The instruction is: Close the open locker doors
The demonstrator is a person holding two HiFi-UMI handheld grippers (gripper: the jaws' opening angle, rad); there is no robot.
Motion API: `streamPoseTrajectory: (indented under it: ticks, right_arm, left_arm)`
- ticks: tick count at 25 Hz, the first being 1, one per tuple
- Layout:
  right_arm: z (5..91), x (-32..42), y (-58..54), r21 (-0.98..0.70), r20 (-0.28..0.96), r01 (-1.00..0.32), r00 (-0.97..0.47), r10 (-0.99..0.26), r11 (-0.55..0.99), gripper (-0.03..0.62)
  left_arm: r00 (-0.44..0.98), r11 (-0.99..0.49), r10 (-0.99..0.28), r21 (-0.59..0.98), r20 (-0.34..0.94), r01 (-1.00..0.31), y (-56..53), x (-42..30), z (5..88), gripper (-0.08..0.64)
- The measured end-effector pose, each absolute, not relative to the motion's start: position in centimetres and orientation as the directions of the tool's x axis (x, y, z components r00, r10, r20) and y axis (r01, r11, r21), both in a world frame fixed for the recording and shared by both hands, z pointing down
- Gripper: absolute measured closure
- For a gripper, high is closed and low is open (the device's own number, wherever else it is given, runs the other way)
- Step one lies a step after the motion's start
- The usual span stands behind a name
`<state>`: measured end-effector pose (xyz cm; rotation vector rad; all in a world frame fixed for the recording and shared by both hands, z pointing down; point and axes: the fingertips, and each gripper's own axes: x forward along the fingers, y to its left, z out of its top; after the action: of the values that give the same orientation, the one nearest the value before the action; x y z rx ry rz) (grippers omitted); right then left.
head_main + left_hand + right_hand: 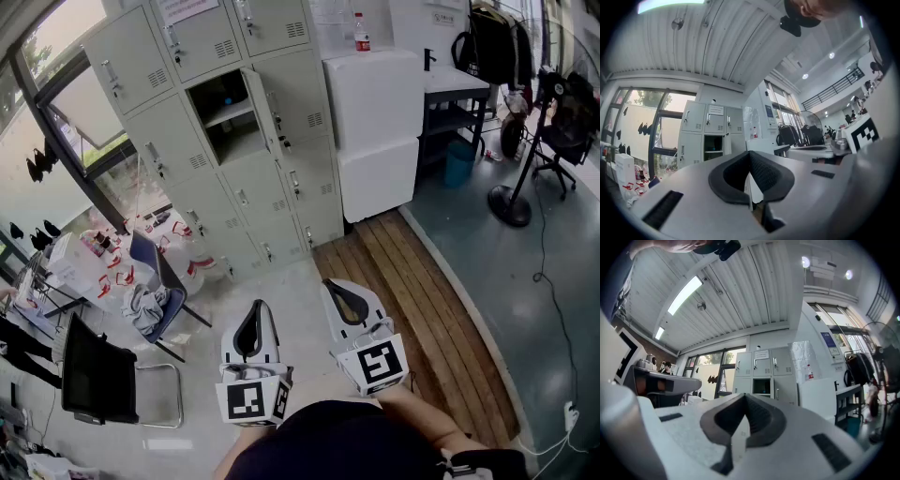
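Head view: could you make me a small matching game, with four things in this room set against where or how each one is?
Things:
1. bottle
2. locker door
3. fan
4. blue chair

Place or state:
A. swung open
B. has a cloth on its seat
C. on top of the white cabinet
D. stands on the grey floor, far right

Pairs: 1-C, 2-A, 3-D, 4-B

no print is readable: the notice (190, 9) on the lockers (234, 150) and the bottle (361, 33) label are too small.
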<state>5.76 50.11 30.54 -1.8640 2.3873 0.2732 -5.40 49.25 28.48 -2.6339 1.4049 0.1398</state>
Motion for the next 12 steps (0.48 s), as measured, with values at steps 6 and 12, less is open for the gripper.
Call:
streamPoseTrajectory:
  ticks: [6, 12]
  right_arm:
    - [30.44, 6.18, 49.49, 0.080, -0.193, -0.966, -0.258, -0.947, 0.247, 0.592]
    - [31.42, 6.42, 49.39, 0.036, -0.196, -0.967, -0.256, -0.947, 0.254, 0.591]
  left_arm:
    - [0.552, -0.545, -0.821, -0.087, -0.149, -0.834, 48.64, -4.81, 28.57, 0.560]
    - [0.546, -0.539, -0.827, -0.086, -0.131, -0.838, 48.63, -4.48, 29.45, 0.560]
